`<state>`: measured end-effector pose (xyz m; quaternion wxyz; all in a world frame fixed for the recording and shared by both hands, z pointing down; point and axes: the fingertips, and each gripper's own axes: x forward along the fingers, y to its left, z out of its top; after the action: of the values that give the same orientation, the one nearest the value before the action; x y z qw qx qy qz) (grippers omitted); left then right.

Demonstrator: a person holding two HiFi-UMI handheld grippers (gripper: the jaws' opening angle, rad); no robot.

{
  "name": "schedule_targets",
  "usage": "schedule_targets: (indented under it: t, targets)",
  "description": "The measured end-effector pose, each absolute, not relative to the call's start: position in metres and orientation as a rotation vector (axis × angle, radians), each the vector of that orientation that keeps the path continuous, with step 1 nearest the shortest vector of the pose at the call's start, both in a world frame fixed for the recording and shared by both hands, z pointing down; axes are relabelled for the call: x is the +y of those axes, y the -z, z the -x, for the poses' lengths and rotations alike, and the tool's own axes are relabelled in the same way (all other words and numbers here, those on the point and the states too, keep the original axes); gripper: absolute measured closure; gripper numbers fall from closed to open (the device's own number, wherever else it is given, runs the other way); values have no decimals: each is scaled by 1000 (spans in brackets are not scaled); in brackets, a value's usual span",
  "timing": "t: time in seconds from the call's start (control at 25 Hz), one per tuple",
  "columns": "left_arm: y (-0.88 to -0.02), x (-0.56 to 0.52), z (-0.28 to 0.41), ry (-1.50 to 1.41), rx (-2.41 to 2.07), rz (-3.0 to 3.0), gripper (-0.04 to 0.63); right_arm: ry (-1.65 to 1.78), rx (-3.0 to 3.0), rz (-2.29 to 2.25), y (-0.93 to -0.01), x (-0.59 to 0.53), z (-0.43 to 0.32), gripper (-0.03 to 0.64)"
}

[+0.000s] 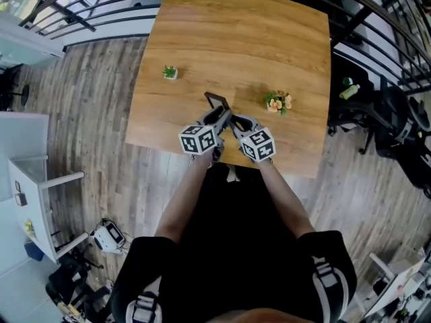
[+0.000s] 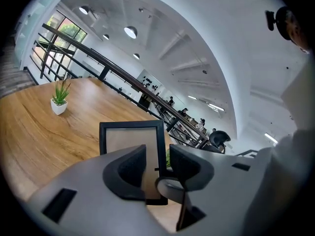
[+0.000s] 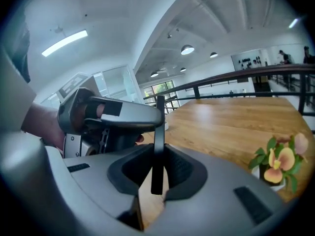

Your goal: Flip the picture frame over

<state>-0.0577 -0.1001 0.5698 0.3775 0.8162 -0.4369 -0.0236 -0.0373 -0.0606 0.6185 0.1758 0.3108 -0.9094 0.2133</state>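
Note:
The black picture frame [image 1: 217, 101] stands upright off the wooden table [image 1: 236, 39] near its front edge. In the right gripper view the frame [image 3: 157, 132] shows edge-on as a thin black bar between the pads of my right gripper [image 3: 158, 173], which is shut on it. The left gripper view faces the frame [image 2: 132, 134] flat on, with its tan panel inside the black border. My left gripper [image 2: 157, 168] is open, and the frame's right border shows through the gap without the pads pressing on it. In the head view the left gripper [image 1: 219, 116] and right gripper [image 1: 236, 122] sit side by side.
A small green plant in a white pot [image 1: 170, 72] stands at the table's left. A pot of orange flowers [image 1: 278, 102] sits just right of the grippers. Dark chairs [image 1: 397, 120] stand off the right side, and a black railing [image 2: 128, 77] runs behind the table.

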Motion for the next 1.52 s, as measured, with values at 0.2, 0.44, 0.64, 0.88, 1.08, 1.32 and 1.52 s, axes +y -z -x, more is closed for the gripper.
schedule_targets:
  t: [0.2,0.44,0.64,0.88,1.08,1.32,1.52]
  targets:
    - [-574,-103,68,70,-1085,-2058,449,-460,-2510,-913,-616,-61,46,541]
    - [-577,-105,76,84,-1038,-2049,440,-323,-2442,-960,-612,-58,60,532]
    - [-582,-105,82,106,-997,-2034,440,-210,-2374,-993,-615,-54,68,525]
    - [-584,-105,94,155,-963,-2007,440,-151,-2354,-1015,-615,-46,83,506]
    - [-586,-103,107,151,-964,-1997,489,-144,-2376,-1019,-614,-38,97,509]
    - [-590,-100,112,164,-928,-1984,495,-153,-2367,-1033,-615,-35,102,509]
    - [-587,-99,112,192,-881,-2001,502,-157,-2375,-1033,-615,-35,104,502]
